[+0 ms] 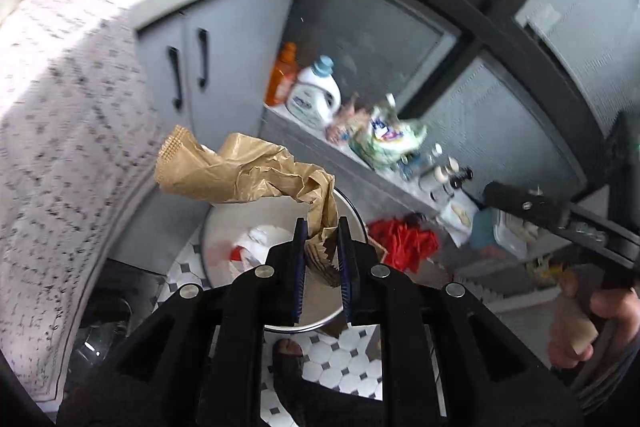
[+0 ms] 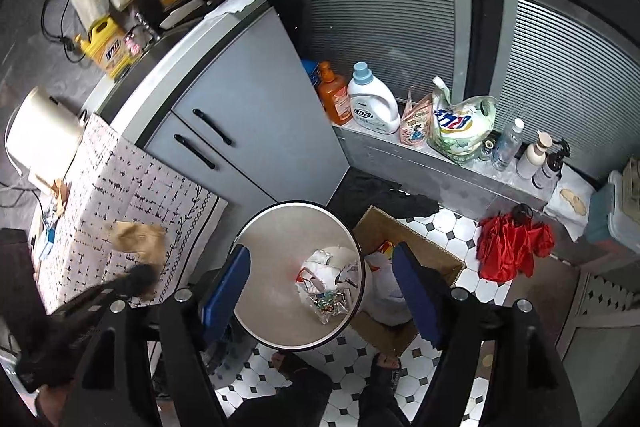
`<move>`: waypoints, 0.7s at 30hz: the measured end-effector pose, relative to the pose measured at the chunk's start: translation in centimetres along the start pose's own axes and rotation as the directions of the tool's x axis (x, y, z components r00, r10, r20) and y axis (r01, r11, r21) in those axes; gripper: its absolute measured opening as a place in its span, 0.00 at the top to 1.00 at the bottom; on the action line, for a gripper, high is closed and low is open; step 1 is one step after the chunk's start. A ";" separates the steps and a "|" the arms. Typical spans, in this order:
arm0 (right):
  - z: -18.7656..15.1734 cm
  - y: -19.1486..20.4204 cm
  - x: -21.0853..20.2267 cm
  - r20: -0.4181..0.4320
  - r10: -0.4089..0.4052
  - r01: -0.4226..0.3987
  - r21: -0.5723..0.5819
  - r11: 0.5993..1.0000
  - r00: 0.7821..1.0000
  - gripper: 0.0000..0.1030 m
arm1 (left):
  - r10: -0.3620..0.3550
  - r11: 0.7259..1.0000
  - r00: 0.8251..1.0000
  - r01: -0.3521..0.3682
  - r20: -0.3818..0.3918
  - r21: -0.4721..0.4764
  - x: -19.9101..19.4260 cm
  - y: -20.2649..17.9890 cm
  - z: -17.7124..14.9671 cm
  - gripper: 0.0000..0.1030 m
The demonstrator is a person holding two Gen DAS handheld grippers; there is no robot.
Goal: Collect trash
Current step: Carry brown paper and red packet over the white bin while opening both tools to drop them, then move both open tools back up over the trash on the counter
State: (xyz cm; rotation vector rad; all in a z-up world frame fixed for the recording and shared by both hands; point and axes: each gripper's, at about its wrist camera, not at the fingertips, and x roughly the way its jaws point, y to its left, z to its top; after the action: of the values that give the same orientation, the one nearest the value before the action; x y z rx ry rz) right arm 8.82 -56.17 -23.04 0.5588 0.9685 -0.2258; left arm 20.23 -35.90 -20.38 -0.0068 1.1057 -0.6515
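Observation:
My left gripper (image 1: 322, 225) is shut on a crumpled brown paper bag (image 1: 240, 171) and holds it in the air above the round steel trash bin (image 1: 208, 227). In the right wrist view the same bag (image 2: 138, 237) shows blurred at the left, beside the bin (image 2: 256, 239), with the left gripper under it. The bin holds white wrappers and plastic scraps (image 2: 328, 283). My right gripper (image 2: 322, 267) is open and empty, directly above the bin.
A table with a patterned white cloth (image 2: 120, 195) stands left of the bin. A grey cabinet (image 2: 248, 115) is behind it. A cardboard box (image 2: 416, 247) sits right of the bin, and a red cloth (image 2: 512, 247) lies on the tiled floor. Detergent bottles (image 2: 372, 99) line a ledge.

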 end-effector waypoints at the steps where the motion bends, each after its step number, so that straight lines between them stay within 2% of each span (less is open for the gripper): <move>1: -0.2 -0.2 -0.3 0.011 0.008 -0.008 0.006 1.000 1.000 0.30 | -0.005 1.000 1.000 0.005 -0.019 0.004 0.8 -0.5 0.0 0.85; 4: -0.8 -0.7 -0.6 0.030 0.020 -0.020 0.014 1.000 0.999 0.28 | -0.003 1.000 0.998 0.004 -0.066 0.023 2.4 -1.3 -0.1 0.85; 6: -1.2 -1.1 -0.6 0.033 0.030 -0.031 0.027 0.999 0.999 0.27 | -0.015 1.000 0.996 0.016 -0.091 0.011 3.0 -1.2 -0.1 0.81; 8: -1.6 -1.4 -0.5 0.032 0.039 -0.040 0.036 0.999 0.999 0.27 | -0.032 0.999 0.994 0.032 -0.105 -0.002 3.2 -1.0 -0.2 0.63; 11: -2.1 -1.6 -0.1 0.025 0.043 -0.044 0.039 0.998 0.999 0.27 | -0.025 1.000 0.996 0.025 -0.089 0.002 2.7 -0.7 -0.1 0.45; 15: -2.2 -1.5 0.7 0.011 0.058 -0.059 0.045 0.997 0.998 0.27 | -0.064 0.998 0.994 0.063 -0.084 -0.015 1.9 -0.2 0.2 0.41; 21: -1.7 -0.3 1.3 0.002 0.081 -0.081 0.023 0.996 0.997 0.27 | -0.052 0.997 0.998 0.050 -0.045 -0.050 0.0 1.1 0.4 0.39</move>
State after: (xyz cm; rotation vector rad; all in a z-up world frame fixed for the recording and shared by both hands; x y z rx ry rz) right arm 8.18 -55.41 -24.98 0.6176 0.9416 -0.1649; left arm 21.08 -35.15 -20.51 -0.0626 1.1687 -0.6730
